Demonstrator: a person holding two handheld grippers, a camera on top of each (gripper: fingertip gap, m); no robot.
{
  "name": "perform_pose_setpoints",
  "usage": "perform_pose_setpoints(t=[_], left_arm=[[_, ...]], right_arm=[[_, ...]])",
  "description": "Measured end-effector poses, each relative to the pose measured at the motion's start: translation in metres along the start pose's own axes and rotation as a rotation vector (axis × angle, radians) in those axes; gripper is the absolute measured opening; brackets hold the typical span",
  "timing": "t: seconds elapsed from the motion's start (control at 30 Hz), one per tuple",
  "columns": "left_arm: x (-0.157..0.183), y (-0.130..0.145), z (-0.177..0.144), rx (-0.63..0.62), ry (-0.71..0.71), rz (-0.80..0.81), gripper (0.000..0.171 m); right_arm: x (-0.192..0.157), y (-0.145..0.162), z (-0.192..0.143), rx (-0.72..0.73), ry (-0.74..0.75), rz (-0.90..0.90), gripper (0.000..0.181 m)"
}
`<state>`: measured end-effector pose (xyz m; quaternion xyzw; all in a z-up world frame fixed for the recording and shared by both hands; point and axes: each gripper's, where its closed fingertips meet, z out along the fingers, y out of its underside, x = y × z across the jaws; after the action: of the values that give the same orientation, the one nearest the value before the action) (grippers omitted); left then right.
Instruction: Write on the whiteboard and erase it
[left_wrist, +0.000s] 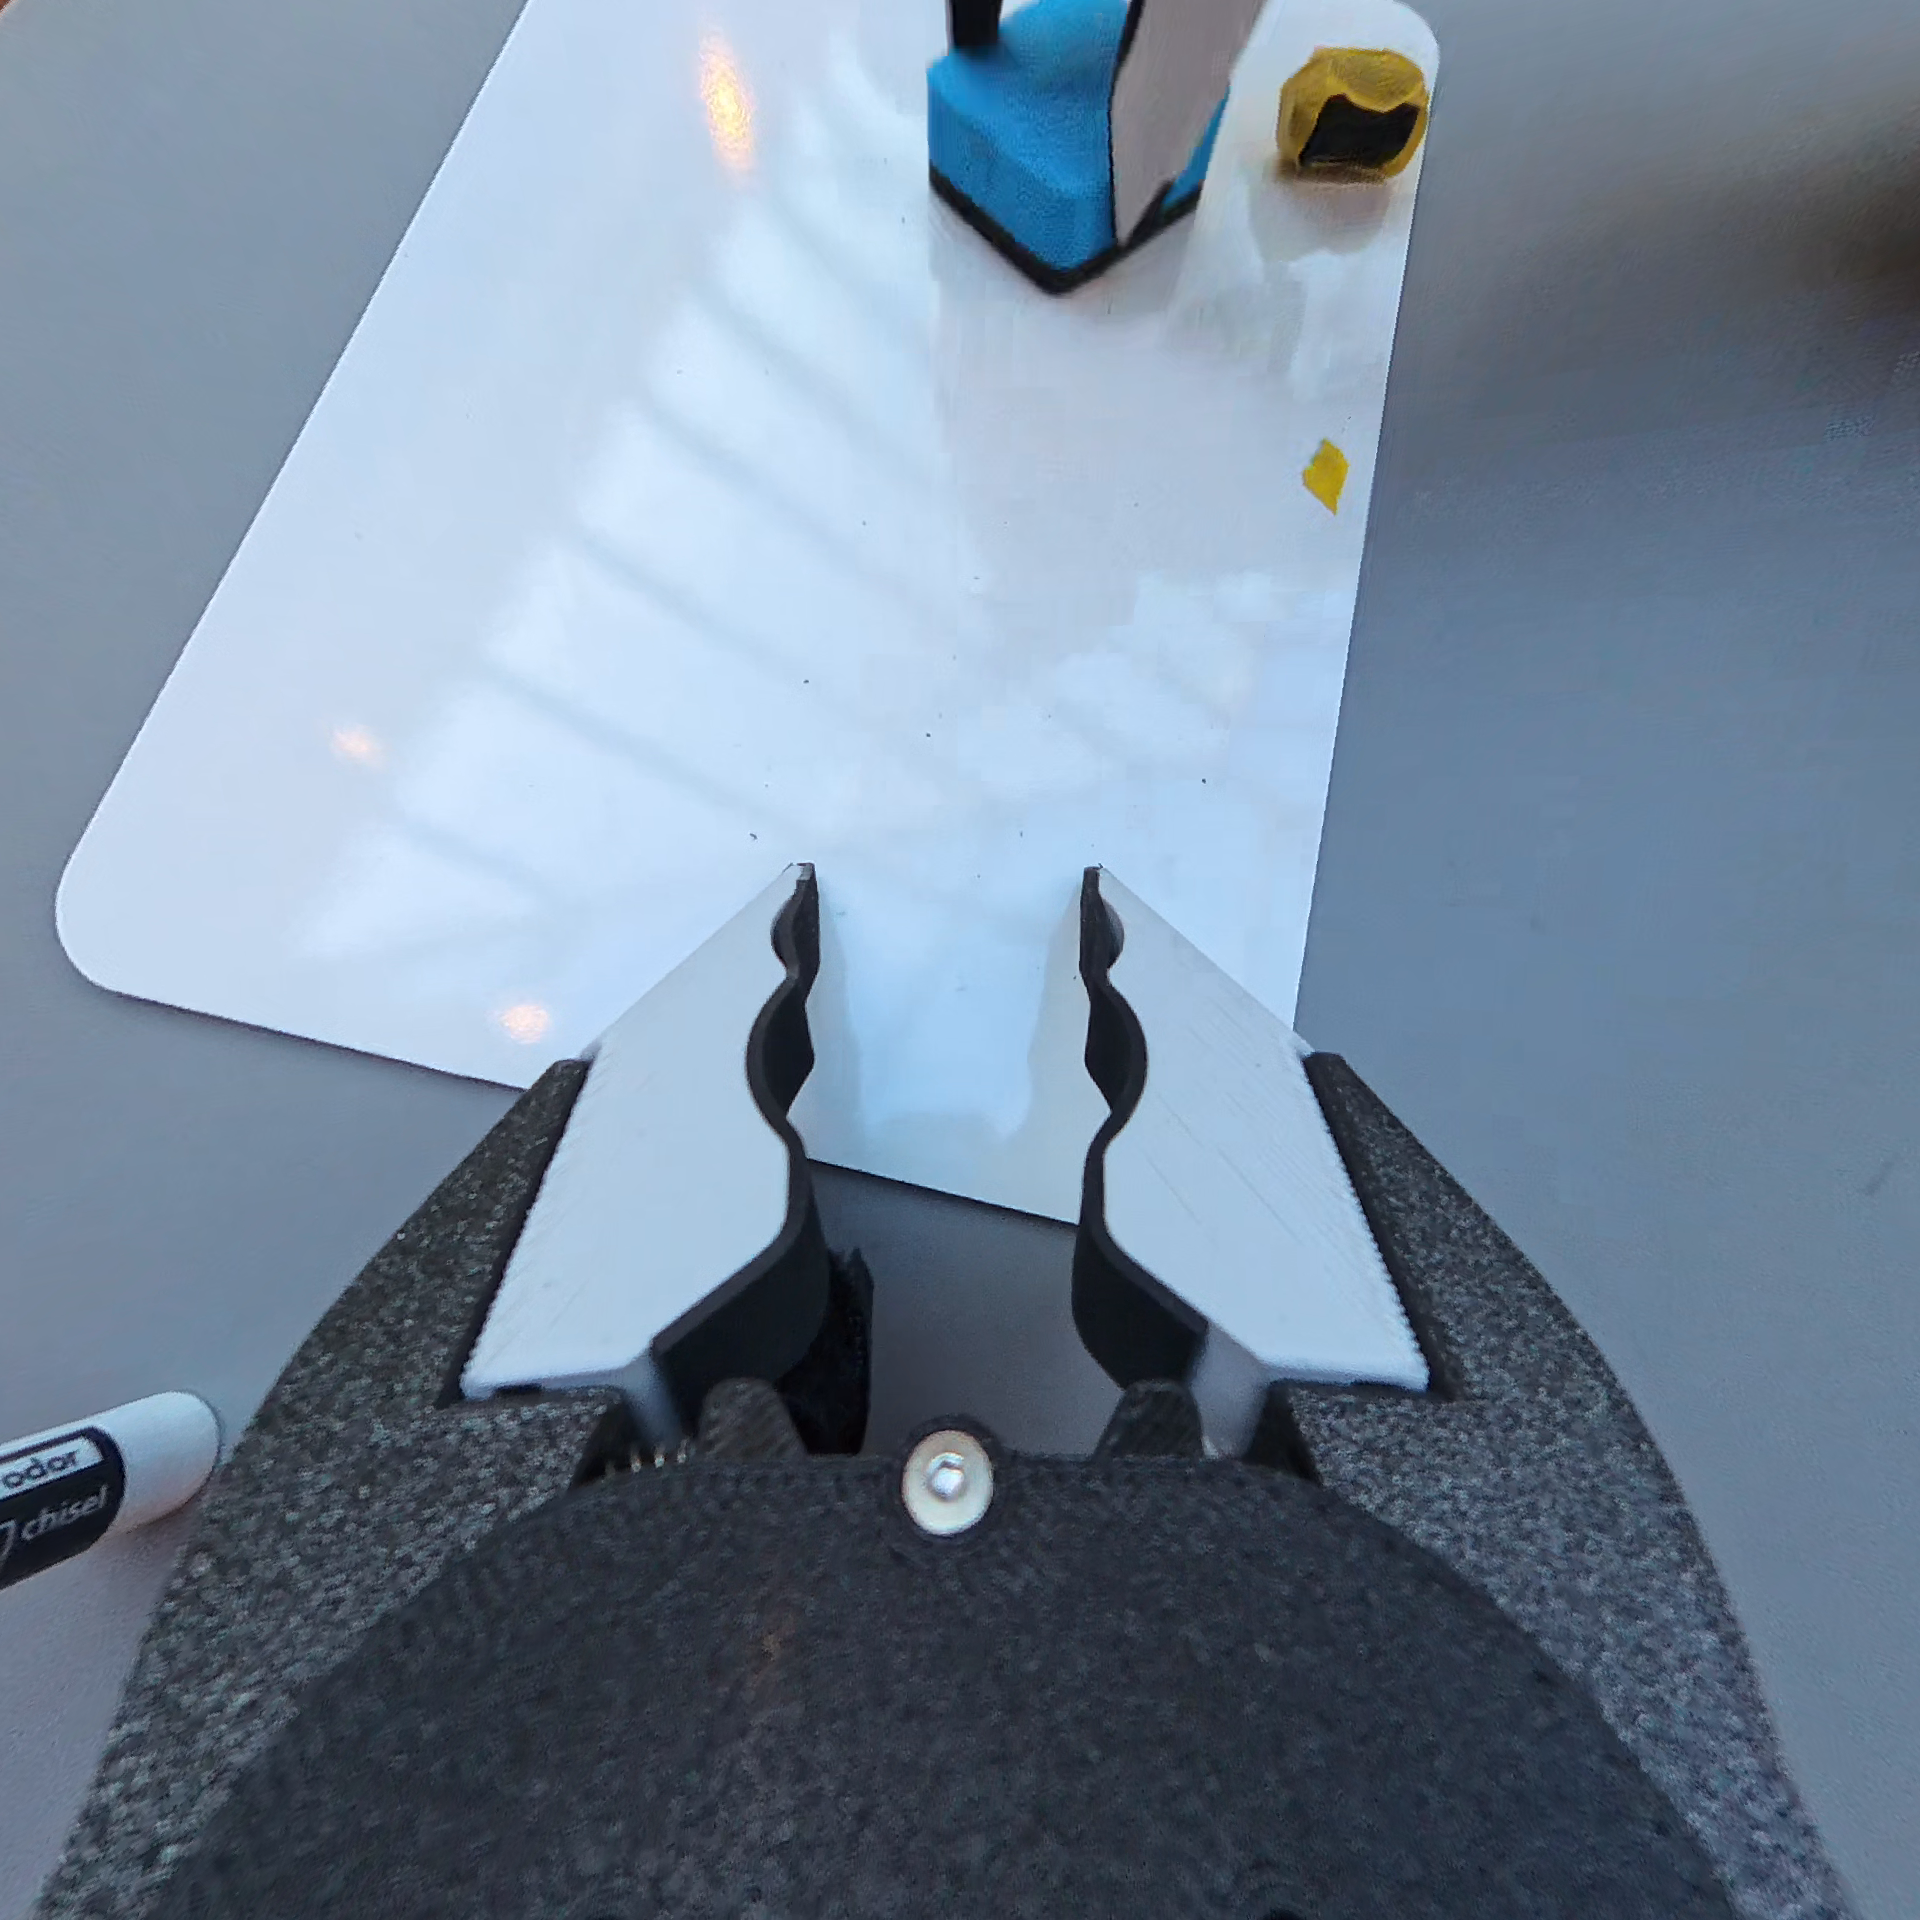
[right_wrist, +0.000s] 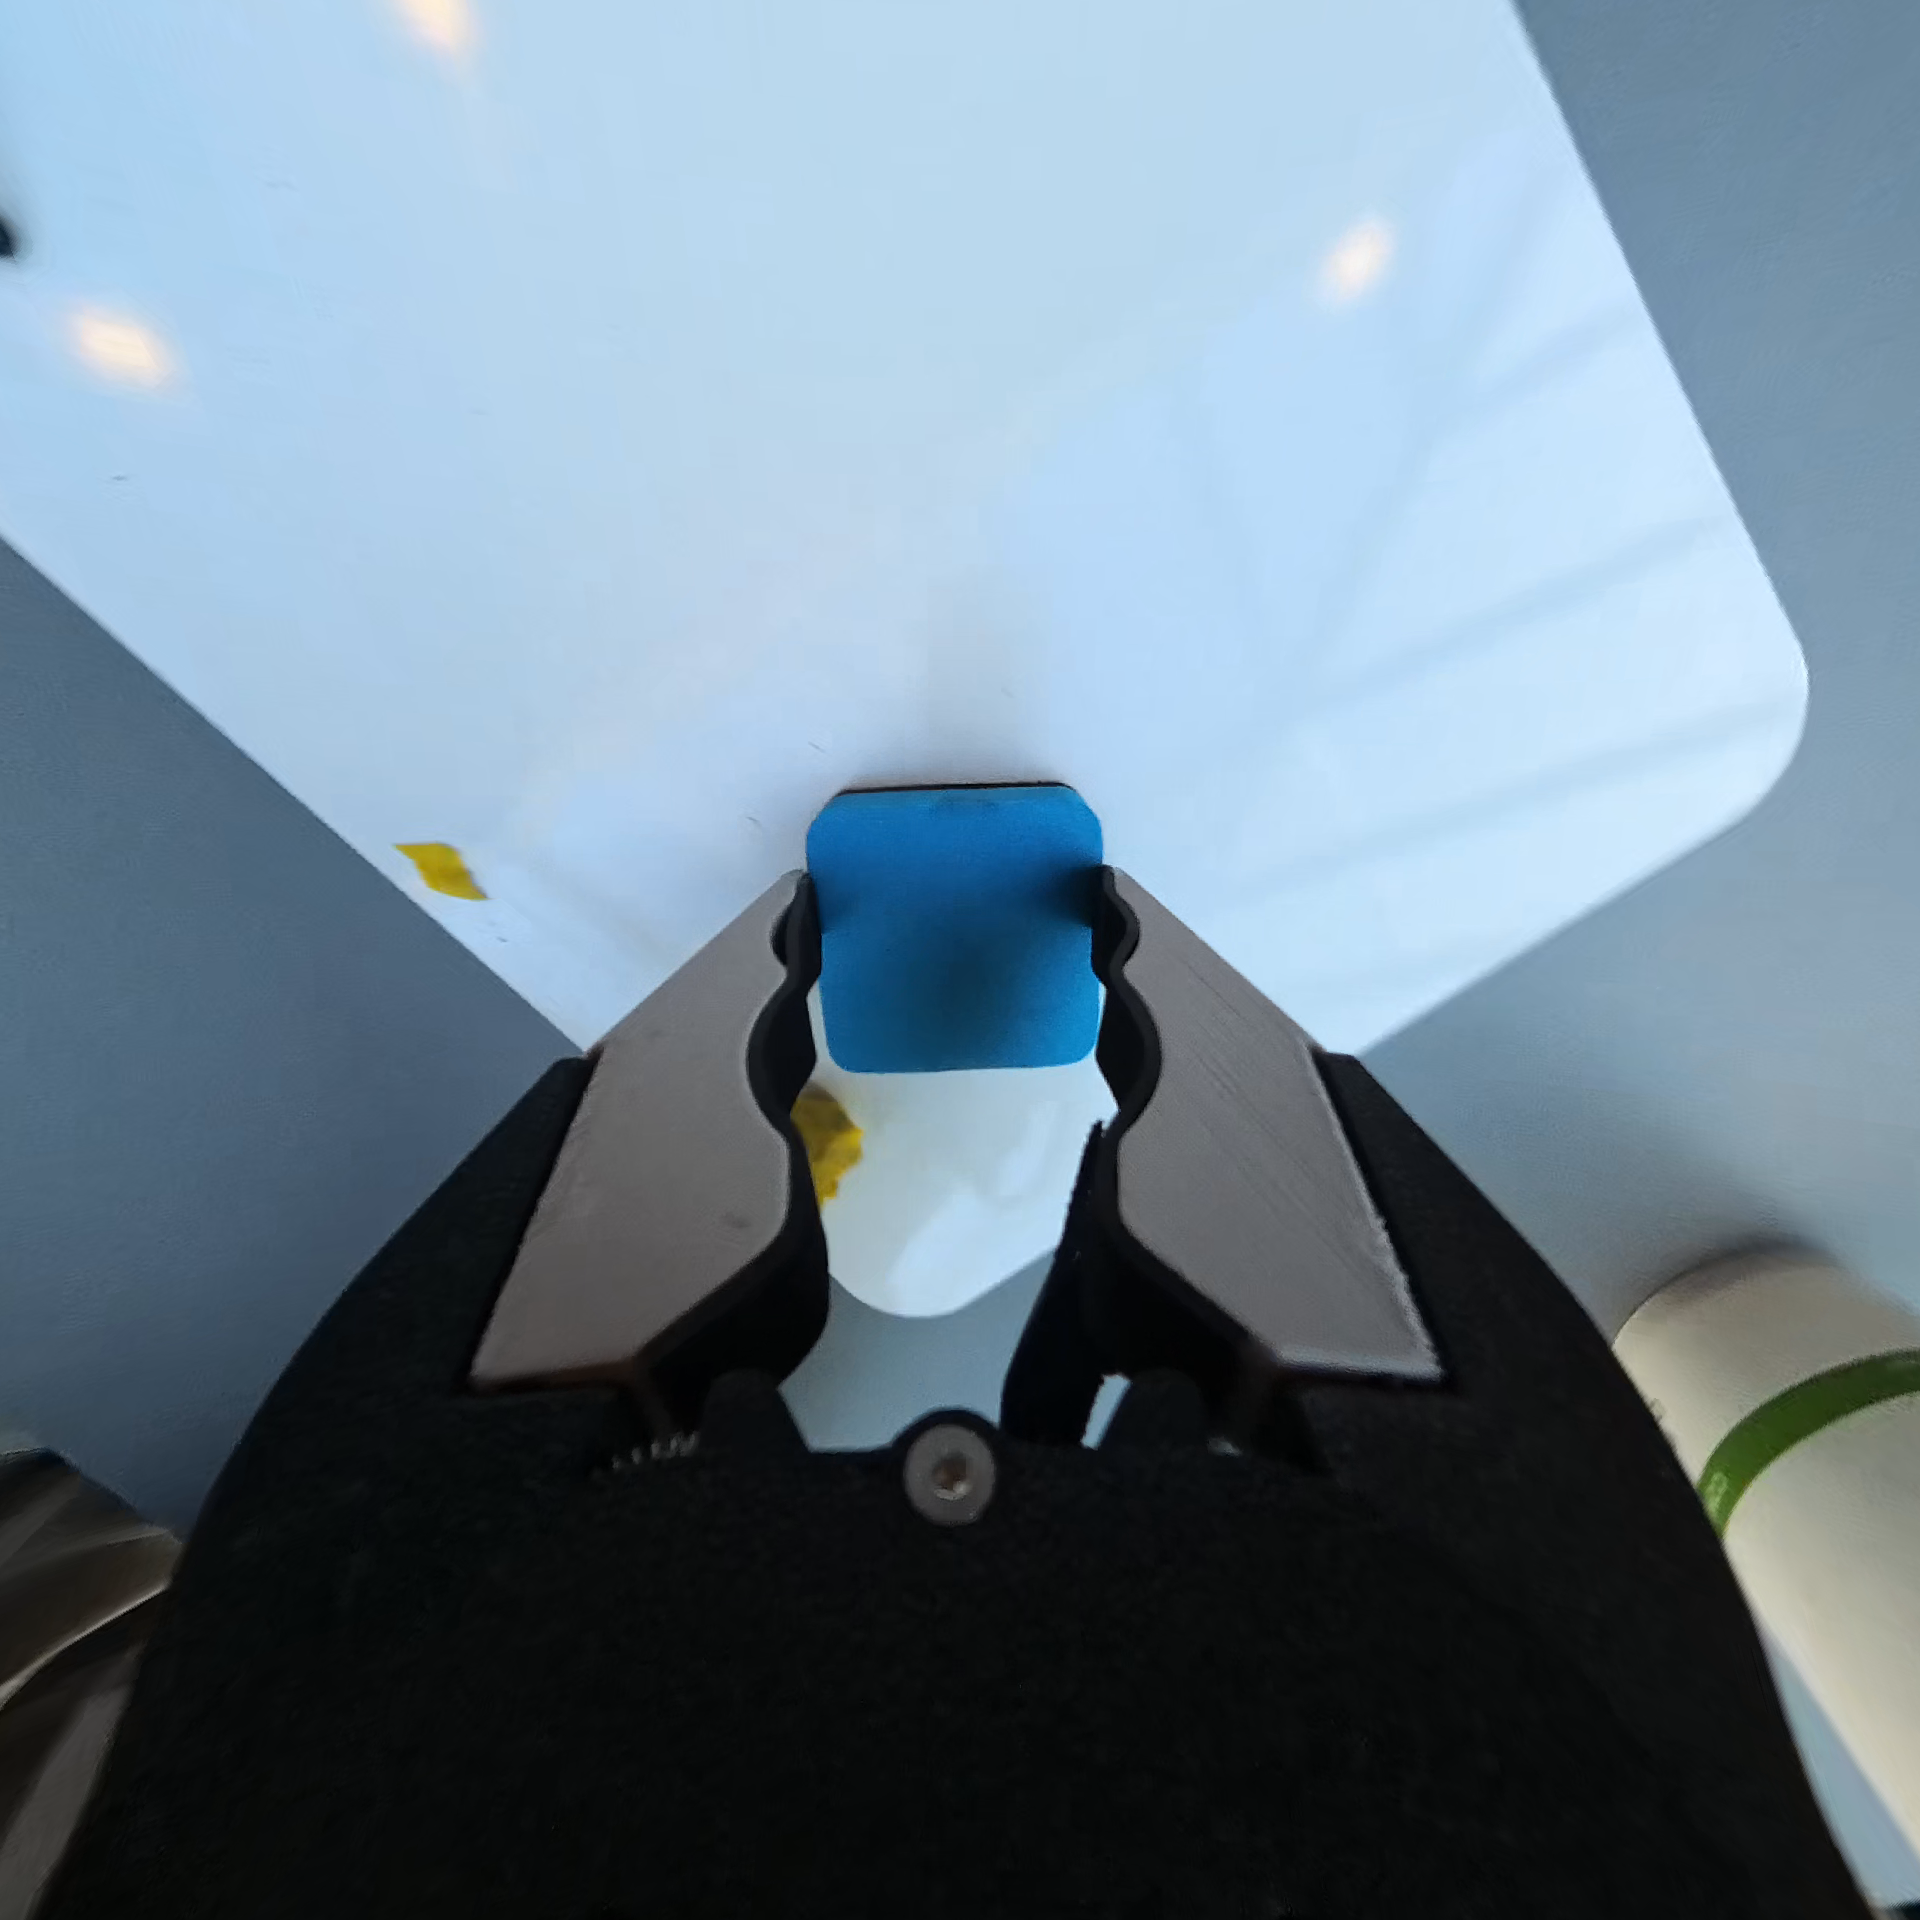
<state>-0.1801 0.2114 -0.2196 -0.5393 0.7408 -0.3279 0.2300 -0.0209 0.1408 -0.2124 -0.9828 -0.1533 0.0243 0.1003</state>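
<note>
A white board (left_wrist: 727, 571) lies flat on a grey table (left_wrist: 1610, 831). My left gripper (left_wrist: 948, 878) is open and empty, its tips over the board's near edge. My right gripper (right_wrist: 952, 883) is shut on a blue eraser block (right_wrist: 954, 935) with a black underside, pressed onto the board (right_wrist: 935, 416). In the left wrist view the blue eraser (left_wrist: 1023, 145) stands at the board's far end with a finger of the right gripper (left_wrist: 1174, 94) on it. A yellow and black block (left_wrist: 1351, 109) sits on the board's far right corner.
A white marker (left_wrist: 99, 1481) with a black label lies on the table at the left of my left gripper. A small yellow scrap (left_wrist: 1328, 473) sits on the board near its right edge. A white cylinder with a green band (right_wrist: 1787, 1455) lies right of my right gripper.
</note>
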Motion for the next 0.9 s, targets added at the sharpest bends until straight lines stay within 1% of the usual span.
perform_pose_setpoints(t=[0.03,0.07,0.13,0.17,0.2,0.23,0.3,0.33,0.37,0.4,0.5,0.53,0.57,0.63,0.67,0.73,0.77,0.8,0.83,0.9], left_arm=[[0.000,0.000,0.000,0.000,-0.001,-0.001,0.051],[0.000,-0.001,0.001,-0.003,-0.002,-0.001,0.051],[0.000,-0.001,0.001,-0.005,-0.004,-0.002,0.051],[0.000,-0.001,0.001,-0.005,-0.005,-0.003,0.051],[0.000,0.000,0.001,-0.005,-0.006,-0.005,0.051],[0.000,0.000,0.001,-0.002,-0.005,-0.005,0.051],[0.000,0.000,0.000,0.001,-0.004,-0.002,0.051],[0.000,0.000,0.000,0.001,-0.005,-0.001,0.051],[0.001,0.000,0.000,0.001,-0.005,-0.001,0.051],[0.001,0.000,0.000,-0.002,-0.005,0.000,0.051],[0.001,0.000,0.001,-0.007,-0.003,0.000,0.051],[0.001,0.000,0.001,-0.007,-0.004,0.000,0.051],[0.001,0.000,0.001,-0.004,-0.005,-0.002,0.051],[0.001,0.000,0.001,0.001,-0.006,-0.001,0.051],[0.001,0.000,0.001,0.000,-0.007,0.001,0.051],[0.001,0.000,0.001,-0.001,-0.010,0.003,0.051],[0.001,0.000,0.001,-0.003,-0.011,0.005,0.051],[0.001,0.000,0.000,-0.004,-0.010,0.009,0.051],[0.001,0.000,0.000,-0.004,-0.006,0.018,0.051],[0.001,0.001,-0.001,-0.002,0.013,0.040,0.051]], right_arm=[[0.002,0.001,0.000,0.005,-0.003,0.008,0.052],[-0.003,-0.003,0.001,-0.014,0.036,-0.029,0.052],[-0.047,-0.033,0.009,0.034,-0.007,-0.157,0.052],[-0.060,-0.040,0.011,0.035,-0.003,-0.208,0.052],[-0.060,-0.038,0.011,0.020,-0.005,-0.207,0.052],[-0.052,-0.032,0.009,0.021,-0.021,-0.172,0.052],[-0.012,-0.002,0.001,0.007,-0.004,-0.033,0.052],[-0.001,0.009,-0.002,0.006,-0.022,0.032,0.052],[-0.001,0.010,-0.002,0.017,-0.029,0.034,0.052],[-0.007,0.005,0.000,0.007,-0.001,-0.009,0.052],[-0.067,-0.038,0.011,0.057,-0.051,-0.192,0.052],[-0.073,-0.045,0.013,0.045,-0.036,-0.241,0.052],[-0.071,-0.049,0.013,0.034,-0.042,-0.254,0.052],[-0.043,-0.065,0.007,0.075,-0.005,-0.244,0.053],[-0.025,-0.082,-0.005,0.132,-0.001,-0.220,0.053],[0.024,-0.136,-0.031,0.311,0.064,-0.159,0.053],[0.051,-0.156,-0.030,0.331,0.073,-0.122,0.053],[0.076,-0.166,-0.017,0.271,0.046,-0.061,0.053],[0.092,-0.172,-0.002,0.193,0.012,-0.023,0.053],[0.109,-0.187,0.016,0.123,0.023,-0.088,0.053]])
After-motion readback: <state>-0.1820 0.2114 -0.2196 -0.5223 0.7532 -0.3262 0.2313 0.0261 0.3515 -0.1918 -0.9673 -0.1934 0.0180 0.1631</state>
